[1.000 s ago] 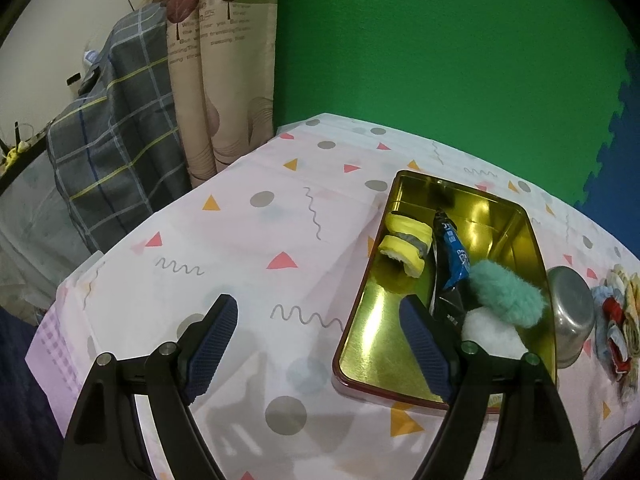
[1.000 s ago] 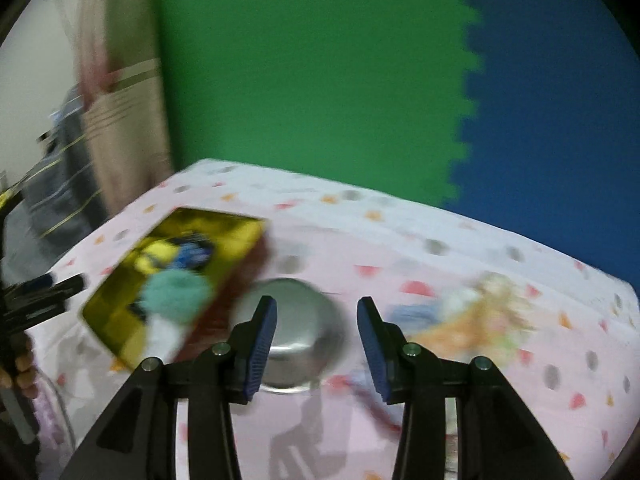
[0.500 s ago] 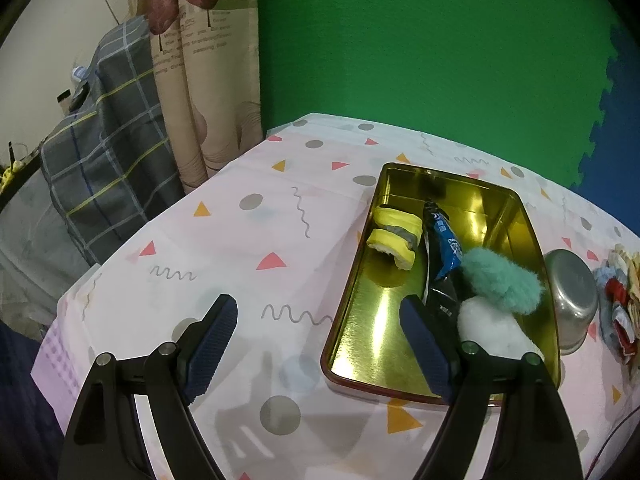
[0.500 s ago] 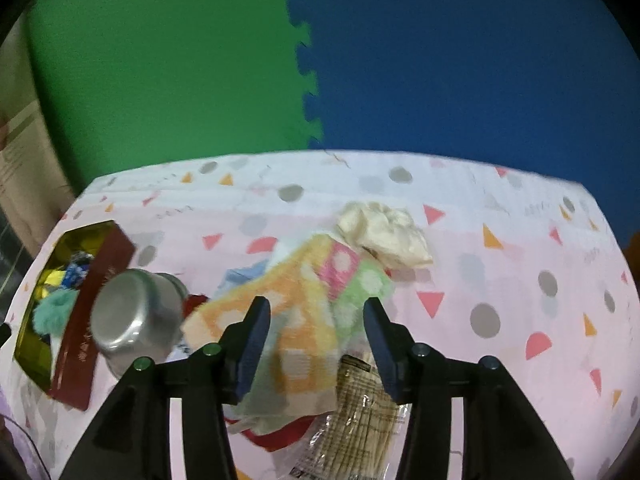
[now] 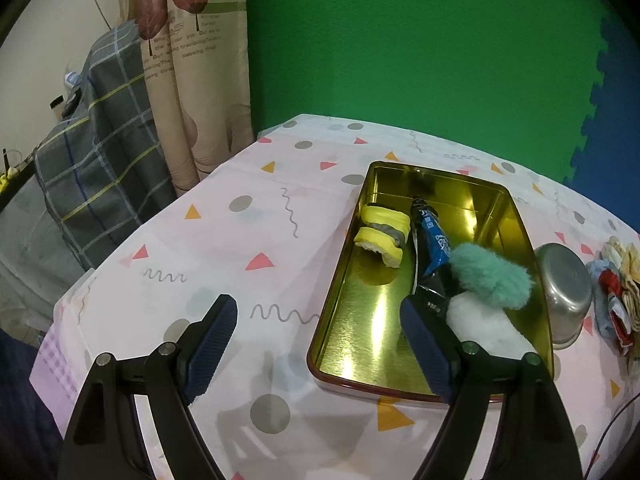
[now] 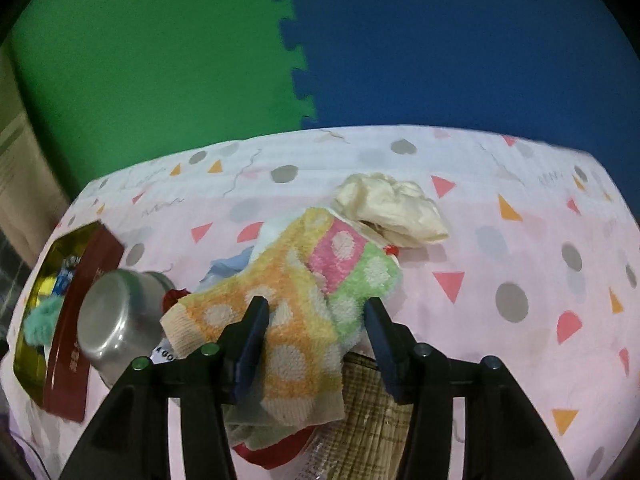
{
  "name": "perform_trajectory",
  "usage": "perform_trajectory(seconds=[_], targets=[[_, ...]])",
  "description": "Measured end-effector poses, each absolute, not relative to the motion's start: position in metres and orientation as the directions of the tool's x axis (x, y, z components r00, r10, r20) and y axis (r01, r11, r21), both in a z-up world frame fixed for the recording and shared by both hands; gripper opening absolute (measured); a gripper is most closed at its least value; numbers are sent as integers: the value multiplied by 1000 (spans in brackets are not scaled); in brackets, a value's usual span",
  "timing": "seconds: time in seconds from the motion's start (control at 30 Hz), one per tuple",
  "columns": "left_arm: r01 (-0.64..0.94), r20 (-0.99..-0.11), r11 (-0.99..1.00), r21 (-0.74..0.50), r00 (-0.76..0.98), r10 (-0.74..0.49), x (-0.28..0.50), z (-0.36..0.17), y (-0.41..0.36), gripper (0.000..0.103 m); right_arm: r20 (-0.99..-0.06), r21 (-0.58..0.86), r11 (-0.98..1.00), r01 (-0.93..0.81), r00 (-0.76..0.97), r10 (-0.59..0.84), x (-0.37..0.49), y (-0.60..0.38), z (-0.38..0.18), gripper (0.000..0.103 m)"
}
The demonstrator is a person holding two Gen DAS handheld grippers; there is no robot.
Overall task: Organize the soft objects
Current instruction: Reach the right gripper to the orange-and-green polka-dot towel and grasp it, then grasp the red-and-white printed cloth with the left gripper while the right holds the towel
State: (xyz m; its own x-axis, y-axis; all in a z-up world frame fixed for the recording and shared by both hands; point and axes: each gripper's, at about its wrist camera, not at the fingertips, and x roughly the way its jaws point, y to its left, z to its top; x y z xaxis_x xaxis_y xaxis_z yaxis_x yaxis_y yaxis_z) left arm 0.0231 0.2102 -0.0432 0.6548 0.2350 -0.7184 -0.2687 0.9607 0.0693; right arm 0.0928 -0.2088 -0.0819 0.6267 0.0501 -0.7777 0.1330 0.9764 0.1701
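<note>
A gold tin tray (image 5: pixel 360 332) holds two yellow sushi-shaped toys (image 5: pixel 382 234), a blue tube (image 5: pixel 432 240), a teal fluffy pad (image 5: pixel 492 280) and a white fluffy pad (image 5: pixel 484 328). My left gripper (image 5: pixel 316 356) is open and empty, low over the tray's near left corner. My right gripper (image 6: pixel 316 344) is open over a pile of soft things: an orange, pink and green dotted sock (image 6: pixel 296 300) lies between its fingers, with a cream crumpled cloth (image 6: pixel 392 208) beyond. The tray (image 6: pixel 60 320) also shows at the left of the right wrist view.
A steel bowl (image 6: pixel 116 324) lies tipped between the tray and the pile; it also shows in the left wrist view (image 5: pixel 564 288). A woven packet (image 6: pixel 368 412) and red cloth (image 6: pixel 276 448) lie under the sock. Curtain and plaid fabric (image 5: pixel 92 152) hang past the table's left edge.
My right gripper swung right from the bowl to the sock pile and came down over the dotted sock. My left gripper shifted slightly left and stayed open.
</note>
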Motion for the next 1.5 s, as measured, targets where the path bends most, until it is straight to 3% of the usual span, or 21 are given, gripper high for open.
perform_trajectory(seconds=[0.23,0.3,0.37,0.67,1.0,1.27,1.5], targets=[[-273,-715,959,79,655,245,23,-43,209,81,-772,222,962,156,631,76,88,-214,-87,54],[-275,-714,958,78,655,246,23,-43,209,81,-762,203,971,123,643,78,86,-210,-84,34],[-277,-713,957,80,655,249,24,-43,208,81,-751,175,979,109,657,61,82,-208,-78,28],[-243,-685,959,148,674,276,20,-42,193,81,-707,164,981,101,705,45,62,-221,-53,23],[-93,-698,989,117,701,148,17,-31,147,81,-674,103,980,170,737,-57,29,-273,-32,23],[96,-741,995,14,669,-54,20,-24,77,81,-732,8,968,253,661,-166,11,-321,-68,23],[253,-778,965,-64,593,-207,35,-24,10,81,-756,35,961,273,636,-153,2,-340,-95,23]])
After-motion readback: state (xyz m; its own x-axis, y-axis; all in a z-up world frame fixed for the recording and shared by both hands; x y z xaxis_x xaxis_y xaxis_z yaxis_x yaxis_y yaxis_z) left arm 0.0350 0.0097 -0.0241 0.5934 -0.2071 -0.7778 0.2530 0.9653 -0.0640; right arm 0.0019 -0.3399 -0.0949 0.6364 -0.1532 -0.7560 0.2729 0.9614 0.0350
